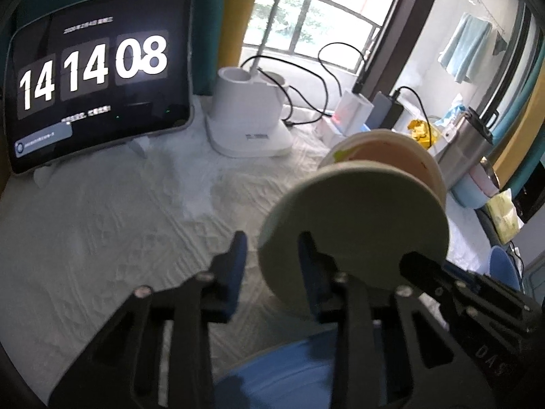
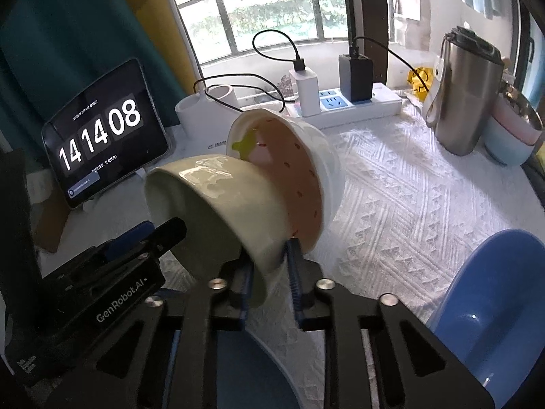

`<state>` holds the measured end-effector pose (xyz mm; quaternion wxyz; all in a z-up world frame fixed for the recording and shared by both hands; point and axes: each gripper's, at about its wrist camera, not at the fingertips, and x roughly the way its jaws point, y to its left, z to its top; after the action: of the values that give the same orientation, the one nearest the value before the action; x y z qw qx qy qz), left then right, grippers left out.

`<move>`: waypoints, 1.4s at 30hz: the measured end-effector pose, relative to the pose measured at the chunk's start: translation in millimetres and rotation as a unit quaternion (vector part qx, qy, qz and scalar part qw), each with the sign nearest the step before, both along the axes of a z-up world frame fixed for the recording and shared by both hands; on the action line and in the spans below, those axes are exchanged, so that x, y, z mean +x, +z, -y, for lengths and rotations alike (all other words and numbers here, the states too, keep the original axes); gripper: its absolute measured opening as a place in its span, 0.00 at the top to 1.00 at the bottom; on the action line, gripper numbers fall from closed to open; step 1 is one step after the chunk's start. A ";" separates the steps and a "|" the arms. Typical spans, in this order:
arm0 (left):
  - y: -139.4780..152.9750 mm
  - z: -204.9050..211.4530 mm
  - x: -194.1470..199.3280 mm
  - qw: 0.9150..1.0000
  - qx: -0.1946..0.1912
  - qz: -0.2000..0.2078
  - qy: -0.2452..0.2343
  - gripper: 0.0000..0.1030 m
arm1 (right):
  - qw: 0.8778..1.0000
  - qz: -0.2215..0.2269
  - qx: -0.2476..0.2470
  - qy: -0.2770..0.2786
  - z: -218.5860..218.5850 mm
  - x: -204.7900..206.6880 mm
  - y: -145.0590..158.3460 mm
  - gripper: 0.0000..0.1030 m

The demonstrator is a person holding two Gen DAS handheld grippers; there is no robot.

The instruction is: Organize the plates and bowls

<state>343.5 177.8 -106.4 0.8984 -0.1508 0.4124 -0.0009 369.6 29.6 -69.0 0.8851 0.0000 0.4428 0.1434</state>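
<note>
A pale green bowl is nested in a white bowl with a pink strawberry inside; both are tilted on their side in the air. My right gripper is shut on the rims of the two bowls. In the left wrist view the green bowl's base faces me, with the white bowl behind it. My left gripper is open; its right finger lies against the green bowl's base. A blue plate is at the lower right and another blue dish lies below the grippers.
A tablet clock stands at the back left beside a white stand. A power strip with chargers and cables lies at the back. A steel tumbler and stacked pastel bowls stand at the right. A white cloth covers the table.
</note>
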 end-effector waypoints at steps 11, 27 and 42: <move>6.7 3.7 -6.1 1.000 0.009 0.027 0.008 0.77 | 0.998 0.057 -0.004 -0.003 1.2 -9.0 15.3 0.92; 3.1 10.0 -3.1 0.999 0.031 0.005 0.012 0.85 | 0.997 0.078 0.003 -0.017 11.1 -19.8 28.1 0.98; -1.1 3.5 5.8 1.000 0.013 -0.008 0.016 0.84 | 0.999 0.029 0.024 -0.037 10.5 10.9 14.2 0.67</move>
<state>349.3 174.3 -107.5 0.8966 -0.1460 0.4175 0.0198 380.6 19.1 -54.8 0.9018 0.0330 0.4135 0.1212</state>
